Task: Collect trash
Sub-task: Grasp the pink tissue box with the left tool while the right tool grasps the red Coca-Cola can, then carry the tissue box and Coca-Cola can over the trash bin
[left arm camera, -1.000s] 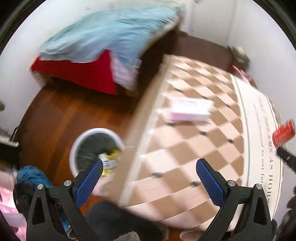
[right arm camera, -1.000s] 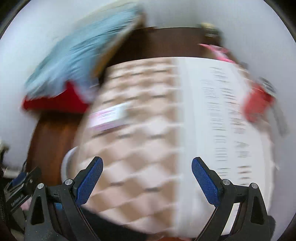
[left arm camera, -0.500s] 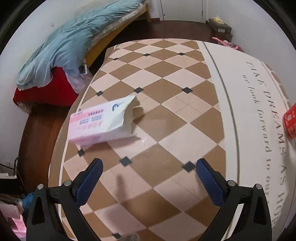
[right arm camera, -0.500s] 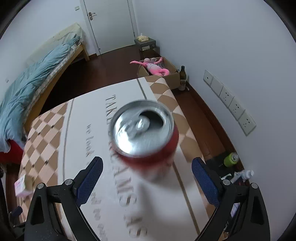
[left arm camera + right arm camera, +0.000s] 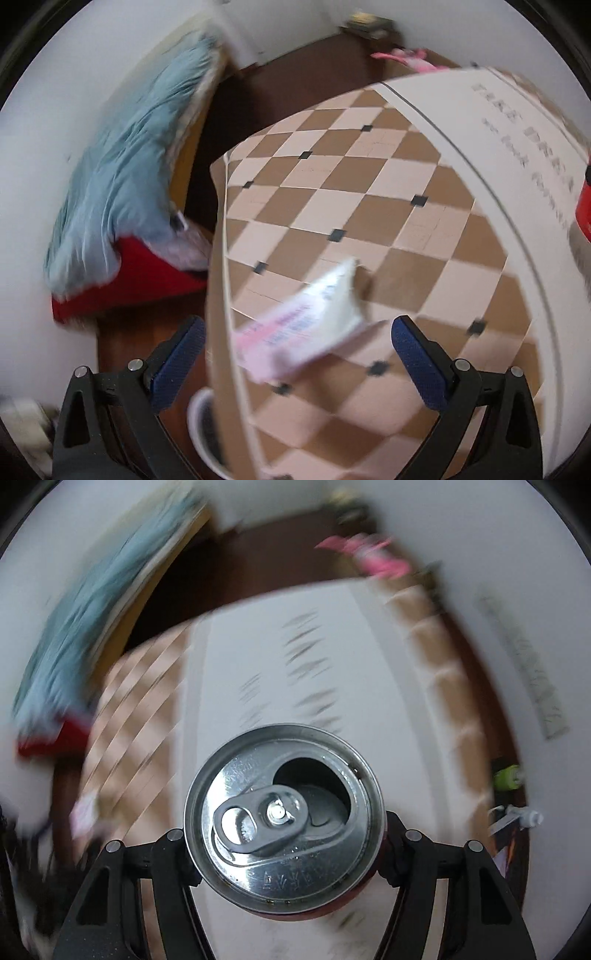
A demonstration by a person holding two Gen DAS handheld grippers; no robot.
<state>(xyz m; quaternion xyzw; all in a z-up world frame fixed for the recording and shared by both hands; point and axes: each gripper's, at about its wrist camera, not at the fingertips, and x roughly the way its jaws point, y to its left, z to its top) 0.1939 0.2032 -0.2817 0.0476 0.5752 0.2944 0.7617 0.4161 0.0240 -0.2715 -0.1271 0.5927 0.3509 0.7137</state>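
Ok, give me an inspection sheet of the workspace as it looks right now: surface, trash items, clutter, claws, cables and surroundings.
Surface: table under a checkered cloth with printed lettering.
Job's things: opened can, top toward the camera, clamped in the right claw; pink and white packet lying on the cloth near the table edge; white bin on the floor beside the table, mostly hidden.
Clutter: nothing else seen on the cloth.
Claws: left claw open, packet between its fingers, contact unclear from blur.
Cables: nothing seen.
Surroundings: bed with blue blanket, dark wood floor, pink toy, white walls.
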